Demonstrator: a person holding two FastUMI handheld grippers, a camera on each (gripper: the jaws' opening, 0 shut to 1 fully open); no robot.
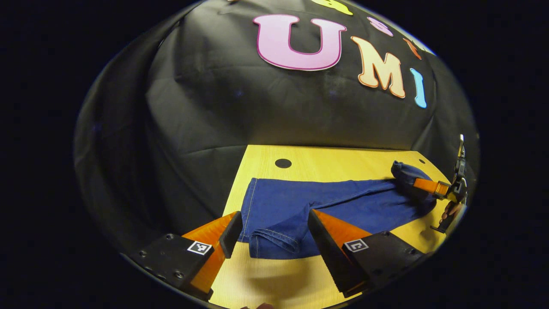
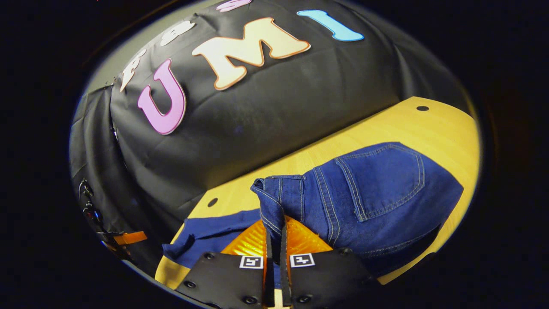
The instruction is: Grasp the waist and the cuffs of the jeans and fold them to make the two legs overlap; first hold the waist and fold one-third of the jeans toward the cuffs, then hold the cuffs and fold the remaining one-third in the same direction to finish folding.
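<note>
Blue jeans (image 1: pixel 343 201) lie stretched across the yellow wooden table (image 1: pixel 334 161). Their cuff end (image 1: pixel 274 244) rests between the fingers of my left gripper (image 1: pixel 274 214), which stands open just above the cloth, one finger on each side. At the far right my right gripper (image 1: pixel 418 184) holds the waist end raised and bunched. In the right gripper view my right gripper (image 2: pixel 274 229) is shut on the waistband (image 2: pixel 272 206), and the seat with its back pocket (image 2: pixel 381 180) drapes to the right. The left gripper (image 2: pixel 126 237) shows small at the far left.
The black cloth wall (image 1: pixel 279 111) rises right behind the table's far edge. Round dark holes (image 1: pixel 283 163) mark the tabletop, another hole (image 2: pixel 422 108) near a corner. A hand (image 1: pixel 450 210) holds the right gripper's handle. Bare wood (image 1: pixel 279 283) lies in front of the cuffs.
</note>
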